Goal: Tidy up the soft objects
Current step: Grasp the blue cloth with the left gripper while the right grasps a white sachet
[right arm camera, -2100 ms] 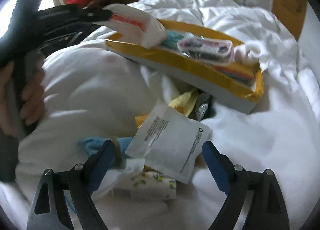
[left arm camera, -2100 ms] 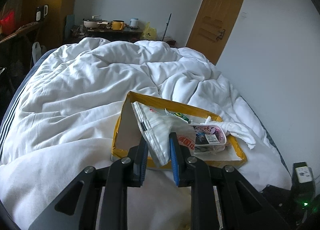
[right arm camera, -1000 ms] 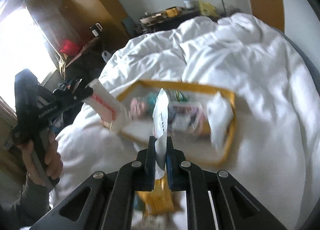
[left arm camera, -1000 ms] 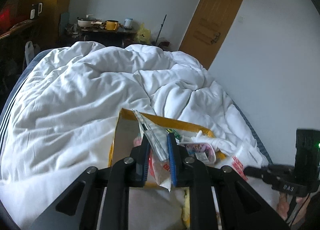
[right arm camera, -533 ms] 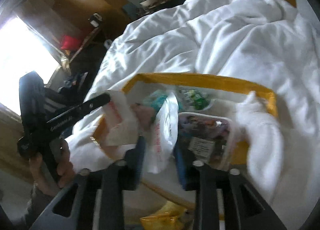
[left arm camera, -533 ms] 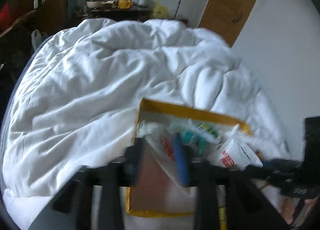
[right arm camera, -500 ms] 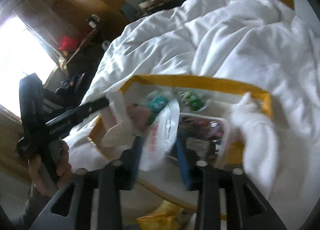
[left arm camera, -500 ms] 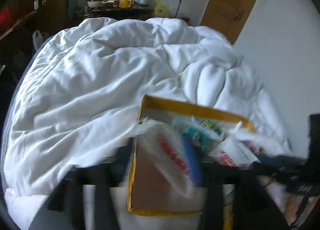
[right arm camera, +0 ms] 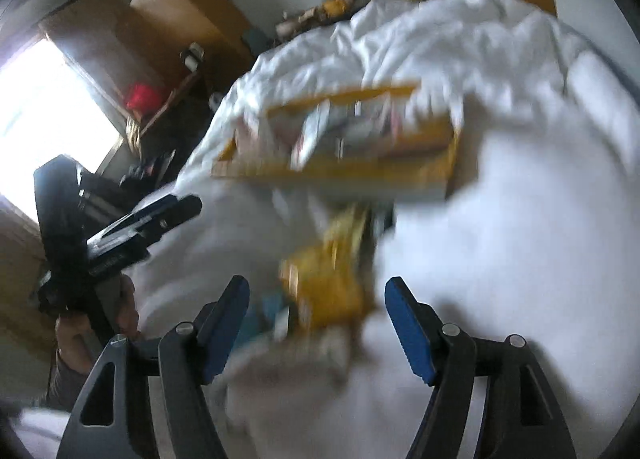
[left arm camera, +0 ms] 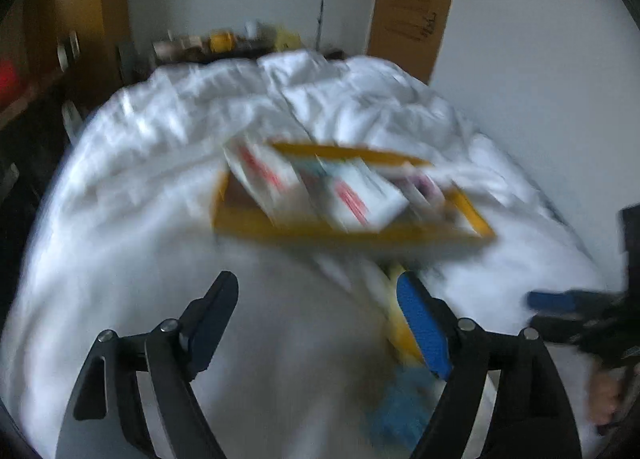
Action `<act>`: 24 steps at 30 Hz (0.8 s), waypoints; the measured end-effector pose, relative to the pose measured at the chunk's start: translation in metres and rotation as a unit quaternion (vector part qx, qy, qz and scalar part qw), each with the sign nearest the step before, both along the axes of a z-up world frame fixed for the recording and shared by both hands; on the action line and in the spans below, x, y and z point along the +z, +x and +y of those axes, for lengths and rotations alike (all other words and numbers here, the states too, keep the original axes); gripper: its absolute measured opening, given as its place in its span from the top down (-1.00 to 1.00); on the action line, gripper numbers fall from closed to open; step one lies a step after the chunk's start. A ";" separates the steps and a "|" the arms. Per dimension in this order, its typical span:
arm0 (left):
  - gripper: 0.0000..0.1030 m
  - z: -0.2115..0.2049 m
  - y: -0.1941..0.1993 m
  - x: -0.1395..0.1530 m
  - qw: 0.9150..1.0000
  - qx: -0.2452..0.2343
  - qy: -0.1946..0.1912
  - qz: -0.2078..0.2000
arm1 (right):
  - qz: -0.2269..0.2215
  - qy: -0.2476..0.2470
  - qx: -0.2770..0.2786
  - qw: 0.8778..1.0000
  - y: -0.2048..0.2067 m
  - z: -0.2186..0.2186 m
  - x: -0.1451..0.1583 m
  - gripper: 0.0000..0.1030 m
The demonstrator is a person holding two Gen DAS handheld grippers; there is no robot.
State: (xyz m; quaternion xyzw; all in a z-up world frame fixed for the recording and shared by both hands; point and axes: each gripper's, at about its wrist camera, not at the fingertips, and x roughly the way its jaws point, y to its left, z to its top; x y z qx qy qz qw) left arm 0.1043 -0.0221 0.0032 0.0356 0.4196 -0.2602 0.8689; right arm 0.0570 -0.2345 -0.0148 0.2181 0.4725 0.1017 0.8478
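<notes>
A yellow-rimmed cardboard box (left arm camera: 352, 233) (right arm camera: 344, 173) lies on the white duvet, and white packets with red print (left arm camera: 352, 195) rest in it among other soft packs. Both views are blurred. My left gripper (left arm camera: 318, 313) hangs in front of the box over the duvet; its jaws are opening and nothing is between them. My right gripper (right arm camera: 316, 313) is also opening, pads apart and touching nothing, above a loose pile with a yellow packet (right arm camera: 328, 287) and a blue cloth (right arm camera: 268, 309). The same pile shows in the left wrist view as a blue cloth (left arm camera: 404, 407) beside the right finger.
The white duvet (left arm camera: 140, 179) covers the whole bed. A wooden door (left arm camera: 416, 7) and a cluttered low table (left arm camera: 216, 45) stand beyond it. A wooden cabinet (right arm camera: 132, 35) and a bright window (right arm camera: 36, 107) are at the left. A hand (right arm camera: 124, 303) holds the left gripper.
Both grippers let go of their white packets, which now lie in the box. Both have opened wide and pulled back and down from the box toward the pile.
</notes>
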 end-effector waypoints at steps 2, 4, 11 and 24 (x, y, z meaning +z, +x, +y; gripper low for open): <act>-0.57 0.008 -0.014 -0.011 0.999 0.000 -0.012 0.040 | -0.005 -0.009 0.001 1.000 -0.016 0.008 0.001 -0.42; -0.57 0.008 -0.026 -0.017 0.999 -0.013 0.010 0.043 | -0.003 0.002 0.004 1.000 -0.024 0.016 0.004 -0.40; -0.57 -0.002 -0.034 -0.008 0.999 -0.037 0.030 0.025 | 0.029 0.028 0.066 0.997 -0.013 0.049 -0.005 0.00; -0.57 -0.012 -0.026 -0.015 0.995 -0.073 0.058 0.040 | 0.067 0.071 0.060 0.993 -0.003 0.047 -0.026 0.77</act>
